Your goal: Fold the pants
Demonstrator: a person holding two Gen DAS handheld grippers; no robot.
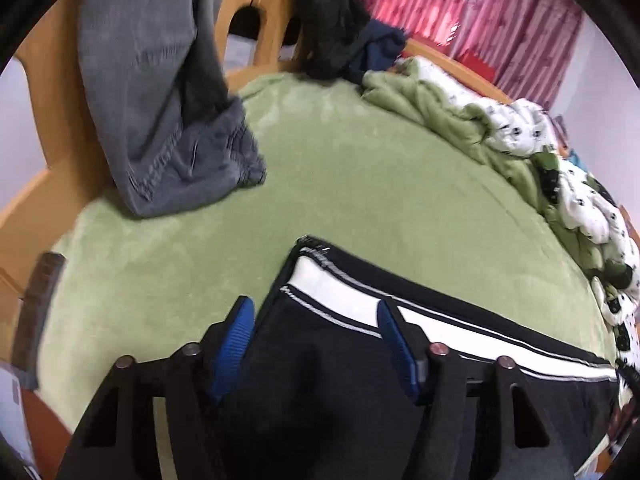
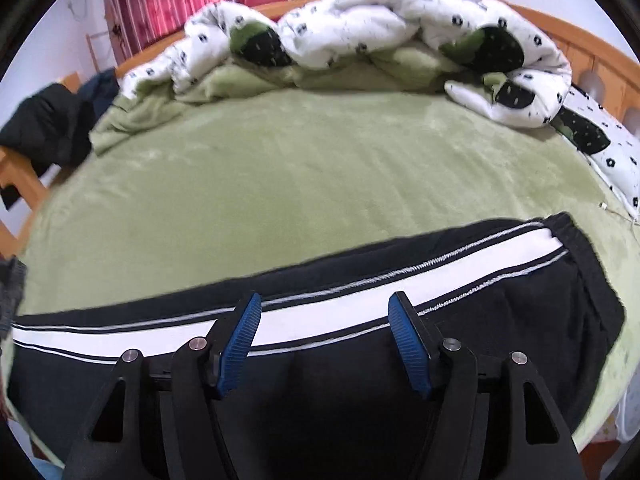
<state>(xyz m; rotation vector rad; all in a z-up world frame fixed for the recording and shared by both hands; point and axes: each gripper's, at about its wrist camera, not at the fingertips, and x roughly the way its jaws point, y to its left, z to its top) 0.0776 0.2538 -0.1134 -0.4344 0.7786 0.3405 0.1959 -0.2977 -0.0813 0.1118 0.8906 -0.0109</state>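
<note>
Black pants (image 1: 320, 360) with a white side stripe edged in thin white lines lie flat along the near edge of the green bed. In the left wrist view my left gripper (image 1: 316, 312) is open over the cuff end of the pants, its blue pads apart. In the right wrist view the pants (image 2: 500, 320) stretch across the frame, waistband end at the right. My right gripper (image 2: 325, 308) is open over the white stripe and holds nothing.
Grey pants (image 1: 168, 120) hang over the wooden bed frame (image 1: 256, 20) at the back left. A dark jacket (image 1: 332, 20) lies beyond them. A rumpled white and green duvet (image 2: 360, 32) lines the far side. The green blanket (image 2: 320, 168) covers the bed.
</note>
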